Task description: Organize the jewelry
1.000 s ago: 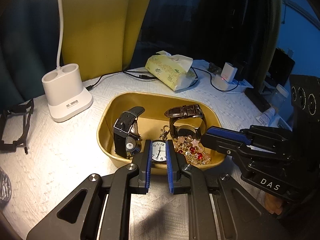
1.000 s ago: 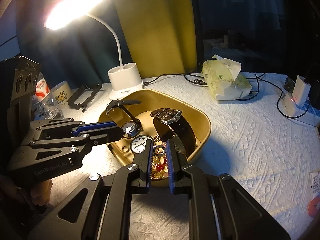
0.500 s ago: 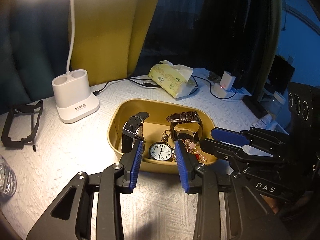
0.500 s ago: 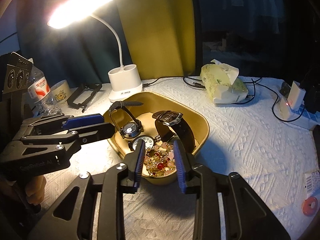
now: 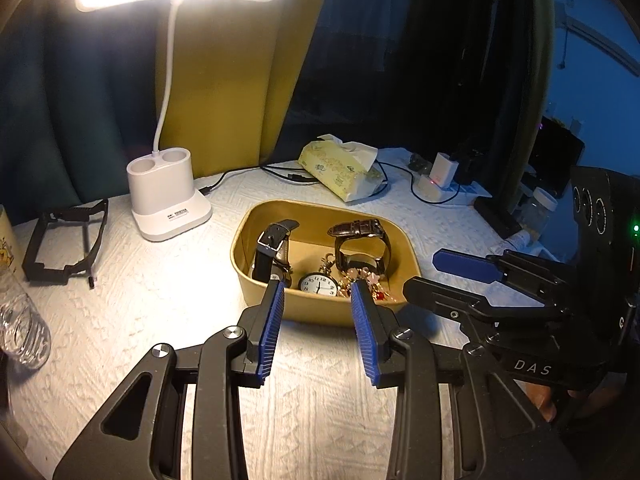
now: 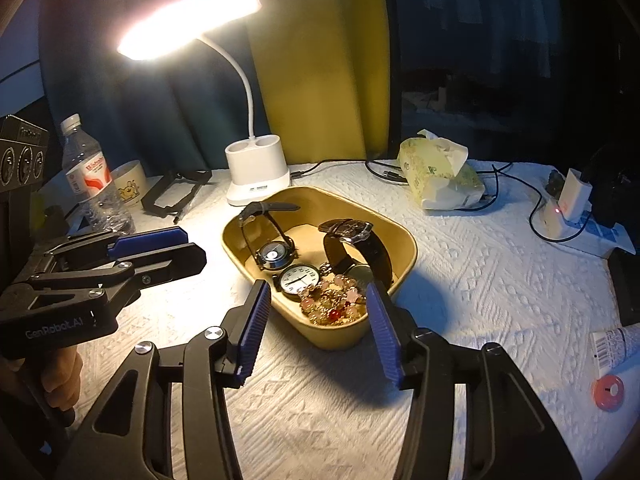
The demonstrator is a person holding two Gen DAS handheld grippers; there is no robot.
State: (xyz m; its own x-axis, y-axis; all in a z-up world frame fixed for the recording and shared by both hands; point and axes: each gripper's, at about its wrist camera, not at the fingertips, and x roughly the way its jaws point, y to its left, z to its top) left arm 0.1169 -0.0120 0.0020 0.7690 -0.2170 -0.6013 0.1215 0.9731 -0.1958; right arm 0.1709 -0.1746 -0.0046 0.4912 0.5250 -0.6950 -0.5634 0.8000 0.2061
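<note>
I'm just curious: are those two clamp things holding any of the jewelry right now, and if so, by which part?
Nothing is held. The left gripper and right gripper are both open and empty, short of the yellow tray.

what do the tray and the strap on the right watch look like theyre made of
Tray: likely paper pulp or matte plastic; tan, dull, thin rolled rim, no shine.
Right watch strap: probably dark brown leather, slightly glossy, with an embossed grain catching the lamp light.
</note>
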